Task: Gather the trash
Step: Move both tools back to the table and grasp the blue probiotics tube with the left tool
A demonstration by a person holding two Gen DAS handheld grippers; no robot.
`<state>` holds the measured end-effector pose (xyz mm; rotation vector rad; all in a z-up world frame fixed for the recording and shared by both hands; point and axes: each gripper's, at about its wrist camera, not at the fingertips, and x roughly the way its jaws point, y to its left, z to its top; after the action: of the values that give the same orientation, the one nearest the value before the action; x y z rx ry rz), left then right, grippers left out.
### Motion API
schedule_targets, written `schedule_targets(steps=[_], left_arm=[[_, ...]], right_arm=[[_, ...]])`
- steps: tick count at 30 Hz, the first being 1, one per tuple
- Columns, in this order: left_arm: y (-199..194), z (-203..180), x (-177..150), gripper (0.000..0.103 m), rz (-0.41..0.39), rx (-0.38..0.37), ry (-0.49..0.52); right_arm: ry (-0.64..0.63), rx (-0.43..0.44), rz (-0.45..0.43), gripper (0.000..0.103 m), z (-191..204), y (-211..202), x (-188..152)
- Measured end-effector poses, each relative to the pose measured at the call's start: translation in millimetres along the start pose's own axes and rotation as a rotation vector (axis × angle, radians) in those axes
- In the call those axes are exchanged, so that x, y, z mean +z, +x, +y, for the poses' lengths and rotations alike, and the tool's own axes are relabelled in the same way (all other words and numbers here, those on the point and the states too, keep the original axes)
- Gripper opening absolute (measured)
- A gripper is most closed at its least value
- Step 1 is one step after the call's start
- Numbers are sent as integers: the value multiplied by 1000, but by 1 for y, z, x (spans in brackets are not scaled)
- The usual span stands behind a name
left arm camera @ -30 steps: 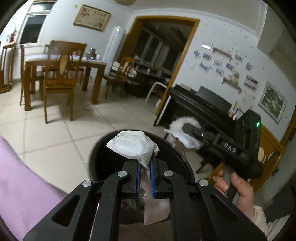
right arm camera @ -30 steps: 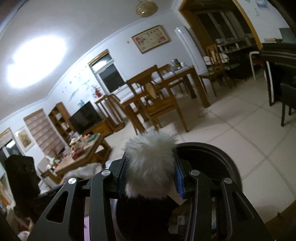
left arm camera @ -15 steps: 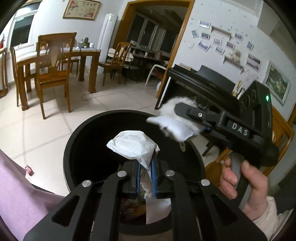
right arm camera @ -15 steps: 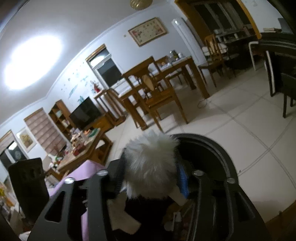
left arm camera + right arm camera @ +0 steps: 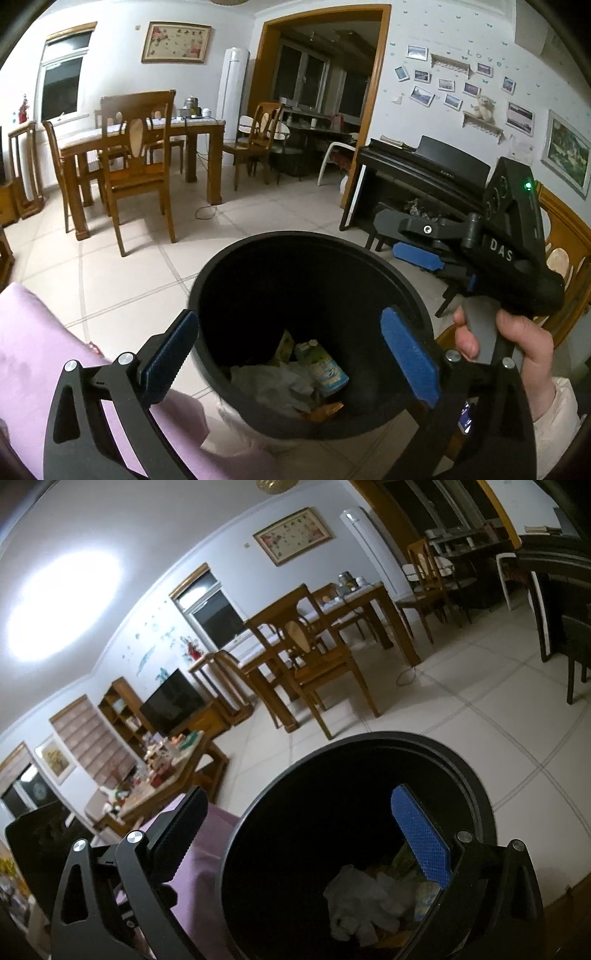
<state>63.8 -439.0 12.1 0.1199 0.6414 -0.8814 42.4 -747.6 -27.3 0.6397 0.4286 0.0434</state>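
While both tools hover over black bin [image 5: 310, 258], left hand-held gripper [image 5: 291, 358] jaws wide apart, holding nothing. Right hand-held gripper [image 5: 306, 834] also spread apart, empty — seen in left view [image 5: 417, 251] above bin's right rim, gripped by person's hand [image 5: 517, 339]. Trash at bin bottom: crumpled white tissue [image 5: 277, 384], white fluffy piece [image 5: 365, 901], green-blue carton [image 5: 325, 365] beside tissue. Bin stands on tiled floor [image 5: 122, 277] — purple fabric [image 5: 33, 354] at its left. Wooden table [image 5: 147, 136] with chairs behind, piano [image 5: 417, 173] at right.

Wooden dining table [image 5: 192, 127], chairs [image 5: 136, 162], piano [image 5: 424, 177].
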Motion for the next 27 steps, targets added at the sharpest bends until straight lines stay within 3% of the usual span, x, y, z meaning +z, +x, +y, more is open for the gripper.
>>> schedule_targets(steps=[8,14,20,27], left_arm=[[-51,36,-11,98,-34,70,-59],[-104,92,-29,98,-73,167,-161],[-160,156,-58,98,-99,273,-281],[-222,244,-105,97,-52,473,-426]], right_arm=[[-46,23,45,98,39,18,-15],[-111,59,115,98,93,45,-36],[-214,121,203,98,167,79,-68],[-361,195,296,98,265,118,-113]])
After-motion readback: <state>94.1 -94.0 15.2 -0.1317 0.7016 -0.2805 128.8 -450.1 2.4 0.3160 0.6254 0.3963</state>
